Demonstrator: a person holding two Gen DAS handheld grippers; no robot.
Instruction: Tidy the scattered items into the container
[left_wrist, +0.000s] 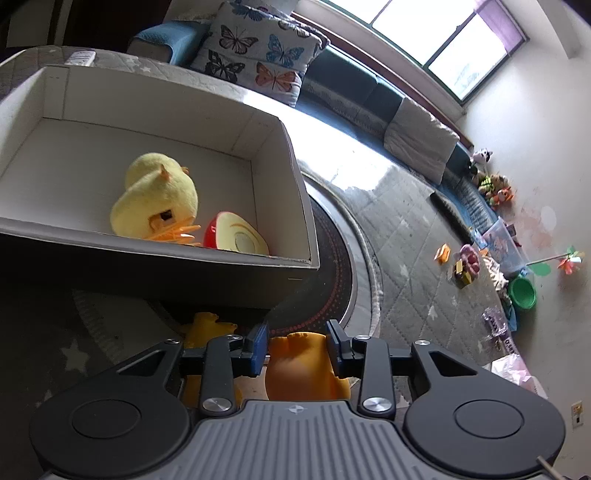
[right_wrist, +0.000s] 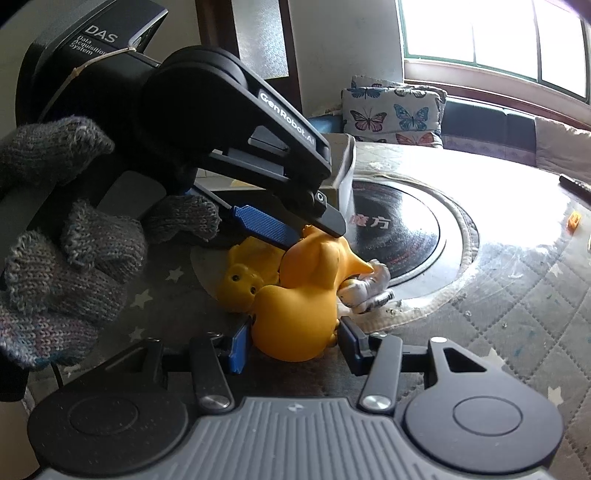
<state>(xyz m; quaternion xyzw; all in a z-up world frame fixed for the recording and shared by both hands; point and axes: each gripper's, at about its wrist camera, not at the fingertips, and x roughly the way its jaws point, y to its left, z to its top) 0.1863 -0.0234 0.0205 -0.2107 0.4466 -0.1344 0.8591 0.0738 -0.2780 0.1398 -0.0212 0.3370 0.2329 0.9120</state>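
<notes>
Looking through your left wrist camera, your left gripper (left_wrist: 297, 341) is clamped on the orange rubber toy (left_wrist: 306, 369), just below the white box (left_wrist: 295, 155) holding a plush duck (left_wrist: 157, 195). In your right wrist view, your right gripper (right_wrist: 293, 343) stands apart, pads flanking the same toy's (right_wrist: 295, 314) rounded end; contact cannot be told.

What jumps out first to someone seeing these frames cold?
Both claws close in on orange rubber toys on the star-patterned mat: the left claw brackets one orange toy, the right claw brackets another. Just behind, the white box already holds a yellow plush duck and a red-and-yellow toy.
</notes>
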